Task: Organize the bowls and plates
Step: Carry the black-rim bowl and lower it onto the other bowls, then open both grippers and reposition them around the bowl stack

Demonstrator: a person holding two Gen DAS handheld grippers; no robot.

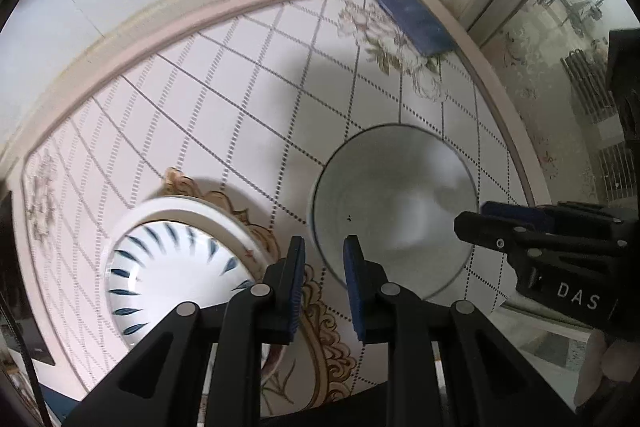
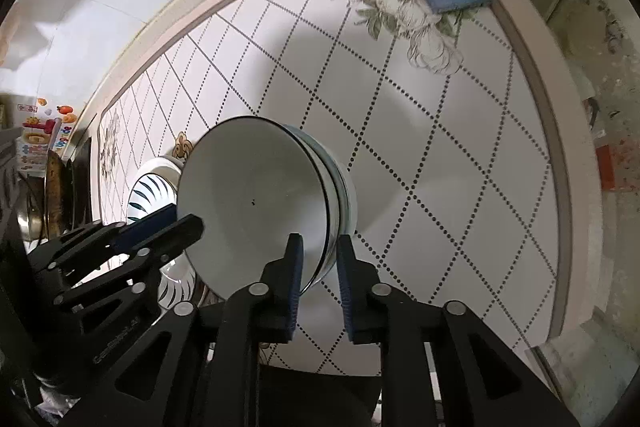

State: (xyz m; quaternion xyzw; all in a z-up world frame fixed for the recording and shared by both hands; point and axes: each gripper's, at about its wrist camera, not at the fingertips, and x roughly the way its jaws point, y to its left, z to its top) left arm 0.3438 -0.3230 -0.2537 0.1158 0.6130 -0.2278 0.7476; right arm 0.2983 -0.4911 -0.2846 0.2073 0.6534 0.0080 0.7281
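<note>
A white bowl (image 1: 396,203) with a thin dark rim stands on the checked tablecloth. In the right wrist view this bowl (image 2: 256,195) rests on top of other nested bowls (image 2: 344,183). My left gripper (image 1: 324,243) has the bowl's left rim between its narrow jaws and looks shut on it. My right gripper (image 2: 318,243) straddles the opposite rim with a visible gap at the pads, so it is open. Each gripper shows in the other's view: the right one (image 1: 476,217) and the left one (image 2: 180,223). A white dish with blue strokes (image 1: 160,267) sits just left of the bowls.
A blue phone (image 1: 408,19) lies at the far corner of the table (image 1: 224,99), near the pink edge. Pans and clutter (image 2: 52,187) stand off the table's left side. A patterned floor lies past the table's right edge.
</note>
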